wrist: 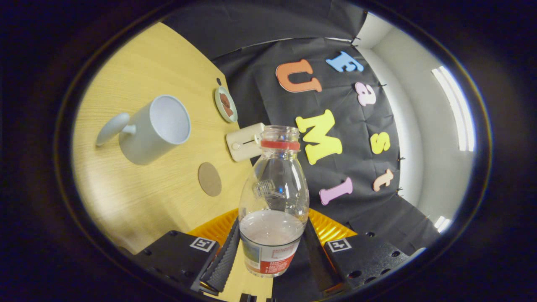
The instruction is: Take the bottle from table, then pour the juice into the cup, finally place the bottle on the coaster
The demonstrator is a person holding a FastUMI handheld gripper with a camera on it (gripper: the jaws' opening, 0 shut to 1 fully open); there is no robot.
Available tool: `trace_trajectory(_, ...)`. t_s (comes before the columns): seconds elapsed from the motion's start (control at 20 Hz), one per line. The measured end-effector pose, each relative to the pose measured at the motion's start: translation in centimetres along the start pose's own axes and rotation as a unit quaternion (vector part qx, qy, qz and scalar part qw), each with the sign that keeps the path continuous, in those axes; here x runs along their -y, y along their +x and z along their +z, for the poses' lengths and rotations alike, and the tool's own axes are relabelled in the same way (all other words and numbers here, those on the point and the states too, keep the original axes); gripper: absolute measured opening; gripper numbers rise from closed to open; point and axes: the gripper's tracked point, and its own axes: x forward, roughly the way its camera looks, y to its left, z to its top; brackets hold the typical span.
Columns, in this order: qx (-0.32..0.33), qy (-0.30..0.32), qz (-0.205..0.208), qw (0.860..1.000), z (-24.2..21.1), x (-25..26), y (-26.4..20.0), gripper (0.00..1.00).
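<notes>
Bottle: one clear plastic bottle (pixel 272 201), uncapped, red ring at the neck, red and white label on the lower body; lower centre of the frame, between the fingers, lifted and seen tilted against the counter. Pale liquid fills the lower part; the upper part is empty.
Gripper: one gripper (pixel 272 256); both ribbed fingers (pixel 224 258) press the bottle's lower body from either side, clamped on it. Square marker tags sit on the two finger blocks.
Cup: one pale grey mug (pixel 153 130) with a rounded handle, left of centre, mouth facing the camera; inside looks empty, well apart from the bottle.
Coaster: one round brown disc (pixel 209 179), flat on the counter, between the mug and the bottle, nothing on it.
Counter: light wood-grain counter (pixel 138 197), filling the left half of the frame; its far edge meets the black cloth wall.
Other items: one small round dish (pixel 225 104) with something reddish-brown in it, above centre near the counter's edge; one cream rectangular box (pixel 244 141) with a round knob, just behind the bottle's neck.
Hard to make out: the box's right end is hidden by the bottle; the label print is too small to tell; a small ridged shape seen through the bottle's glassy wall cannot be identified; the dish contents are unclear.
</notes>
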Motion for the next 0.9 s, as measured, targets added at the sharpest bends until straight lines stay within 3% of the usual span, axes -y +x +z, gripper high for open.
trace_trajectory(0.9, -0.035, -0.128, -0.016, 0.991, 1.1, 0.2, 1.9, 0.81)
